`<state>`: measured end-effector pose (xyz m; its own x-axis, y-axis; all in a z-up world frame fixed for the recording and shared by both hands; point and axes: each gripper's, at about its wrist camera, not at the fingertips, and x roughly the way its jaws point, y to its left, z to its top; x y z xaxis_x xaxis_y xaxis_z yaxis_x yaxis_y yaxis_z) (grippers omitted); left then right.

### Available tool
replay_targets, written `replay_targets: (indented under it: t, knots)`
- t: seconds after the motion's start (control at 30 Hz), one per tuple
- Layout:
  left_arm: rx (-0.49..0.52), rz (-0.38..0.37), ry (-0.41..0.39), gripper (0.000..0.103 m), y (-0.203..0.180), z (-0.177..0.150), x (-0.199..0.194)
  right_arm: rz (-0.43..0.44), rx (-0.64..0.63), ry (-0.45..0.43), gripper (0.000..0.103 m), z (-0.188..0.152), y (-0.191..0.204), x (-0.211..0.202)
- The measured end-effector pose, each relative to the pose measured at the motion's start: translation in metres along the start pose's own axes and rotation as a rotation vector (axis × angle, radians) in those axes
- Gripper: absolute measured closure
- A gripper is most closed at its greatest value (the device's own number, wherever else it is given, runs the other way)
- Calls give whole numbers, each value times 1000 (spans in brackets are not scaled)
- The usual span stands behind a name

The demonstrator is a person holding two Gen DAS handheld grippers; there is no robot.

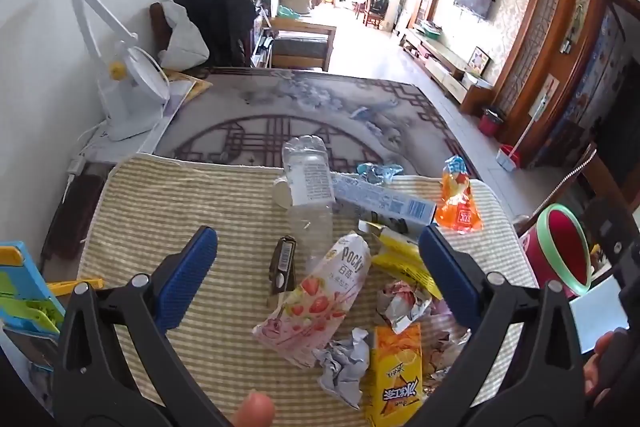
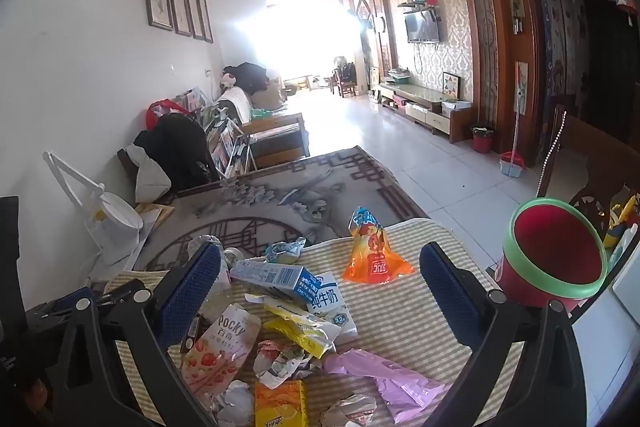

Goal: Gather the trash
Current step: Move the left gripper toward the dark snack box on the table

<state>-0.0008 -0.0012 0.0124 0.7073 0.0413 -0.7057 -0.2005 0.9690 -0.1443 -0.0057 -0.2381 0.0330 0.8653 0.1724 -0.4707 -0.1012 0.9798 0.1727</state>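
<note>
Trash lies heaped on a striped mat (image 1: 168,211) (image 2: 416,311): a clear plastic bottle (image 1: 308,183), a pink Pocky bag (image 1: 320,299) (image 2: 220,347), a blue-white box (image 1: 384,199) (image 2: 272,277), an orange snack bag (image 1: 458,199) (image 2: 372,255), a yellow carton (image 1: 394,375) (image 2: 280,405), a pink plastic bag (image 2: 392,379) and crumpled wrappers (image 1: 400,303). My left gripper (image 1: 318,279) hovers open above the Pocky bag, holding nothing. My right gripper (image 2: 320,303) is open over the pile too, empty. A red bin with a green rim (image 1: 560,251) (image 2: 552,259) stands at the right.
A white desk fan (image 1: 128,87) (image 2: 108,227) stands at the table's left, by the wall. The patterned tablecloth (image 1: 304,111) stretches beyond the mat. A blue-green plastic item (image 1: 20,291) sits at the left edge. Sofa and TV cabinet line the room behind.
</note>
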Motion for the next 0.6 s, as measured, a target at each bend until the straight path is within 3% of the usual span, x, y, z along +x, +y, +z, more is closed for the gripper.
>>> replay_targets:
  t: [0.37,0.6]
  knots:
    - [-16,54,-29,4,10,1,-8,14,-25,9,7,-6,9,-3]
    - [10,28,-45,4,4,-2,-12,13,-25,8,7,-7,10,-5]
